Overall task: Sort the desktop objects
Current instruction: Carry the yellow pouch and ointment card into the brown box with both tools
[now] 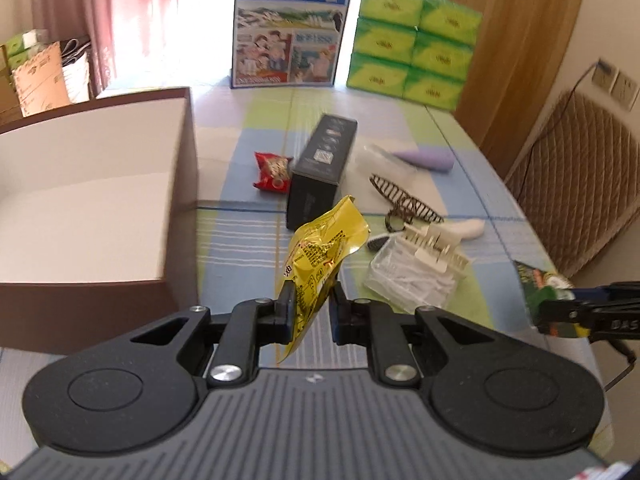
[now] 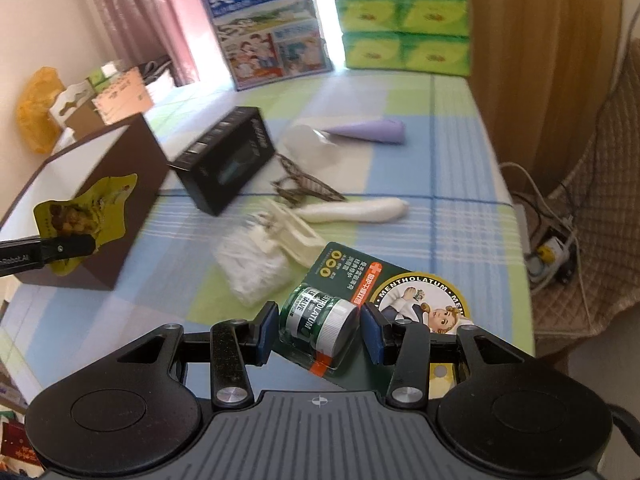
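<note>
While left tool [image 1: 311,304] grips yellow packet [image 1: 320,256]; right tool [image 2: 318,330] clasps Mentholatum pack [image 2: 360,296].

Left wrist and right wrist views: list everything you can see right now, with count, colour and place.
storage box: one, brown, white inside, left.
yellow snack packet: one, in left gripper.
Mentholatum pack: one, green, in right gripper.
black box: one, mid-table.
red snack packet: one, beside black box.
hair clip: one, brown, centre-right.
purple cone: one, far right.
cotton swab bag: one, clear, near.
milk carton: one, blue, far edge.
tissue packs: six showing, green, far right.
left gripper: shut.
right gripper: shut.
</note>
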`<action>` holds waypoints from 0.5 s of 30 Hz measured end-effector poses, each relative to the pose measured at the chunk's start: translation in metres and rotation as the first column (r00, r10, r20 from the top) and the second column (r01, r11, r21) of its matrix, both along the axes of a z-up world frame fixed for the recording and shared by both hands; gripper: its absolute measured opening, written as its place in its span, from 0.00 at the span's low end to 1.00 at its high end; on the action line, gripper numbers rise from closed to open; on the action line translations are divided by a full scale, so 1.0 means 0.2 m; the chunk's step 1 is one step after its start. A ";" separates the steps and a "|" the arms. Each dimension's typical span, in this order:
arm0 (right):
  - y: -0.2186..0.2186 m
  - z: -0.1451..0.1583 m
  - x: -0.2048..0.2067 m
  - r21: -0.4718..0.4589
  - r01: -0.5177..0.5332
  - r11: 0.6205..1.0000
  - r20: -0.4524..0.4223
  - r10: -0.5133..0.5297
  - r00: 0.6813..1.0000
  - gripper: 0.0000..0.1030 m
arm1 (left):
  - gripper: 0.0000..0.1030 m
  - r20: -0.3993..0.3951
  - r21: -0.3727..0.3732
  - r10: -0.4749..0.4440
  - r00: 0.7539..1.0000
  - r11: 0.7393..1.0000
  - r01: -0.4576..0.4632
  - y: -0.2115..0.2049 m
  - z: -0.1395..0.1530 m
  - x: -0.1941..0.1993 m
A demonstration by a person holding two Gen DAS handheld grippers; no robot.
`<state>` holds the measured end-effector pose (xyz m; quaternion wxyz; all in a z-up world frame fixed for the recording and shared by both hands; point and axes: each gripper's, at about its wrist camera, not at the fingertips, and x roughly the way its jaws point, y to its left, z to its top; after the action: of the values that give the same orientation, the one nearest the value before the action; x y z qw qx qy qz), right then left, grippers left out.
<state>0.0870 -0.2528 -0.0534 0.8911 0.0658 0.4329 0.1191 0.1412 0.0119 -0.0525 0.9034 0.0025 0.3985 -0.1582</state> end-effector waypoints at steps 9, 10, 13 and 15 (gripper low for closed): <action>0.31 0.13 0.05 0.015 -0.111 0.994 0.064 0.110 0.992 0.41 | 0.12 0.047 -0.064 0.053 0.998 0.997 -0.050 0.22 0.21 -0.07; 0.36 0.14 0.06 0.015 -0.127 0.992 0.073 0.126 0.989 0.41 | 0.12 0.056 -0.067 0.063 0.996 0.996 -0.059 0.26 0.23 -0.08; 0.49 0.18 0.10 0.015 -0.174 0.985 0.098 0.172 0.980 0.41 | 0.12 0.080 -0.077 0.096 0.992 0.993 -0.090 0.37 0.29 -0.07; 0.58 0.20 0.12 0.017 -0.206 0.978 0.114 0.203 0.973 0.41 | 0.12 0.094 -0.081 0.116 0.989 0.991 -0.109 0.45 0.32 -0.07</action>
<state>0.1115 -0.1359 -0.0126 0.8959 0.0268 0.3851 0.2199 0.1275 0.1011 0.0121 0.9289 -0.0465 0.3468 -0.1217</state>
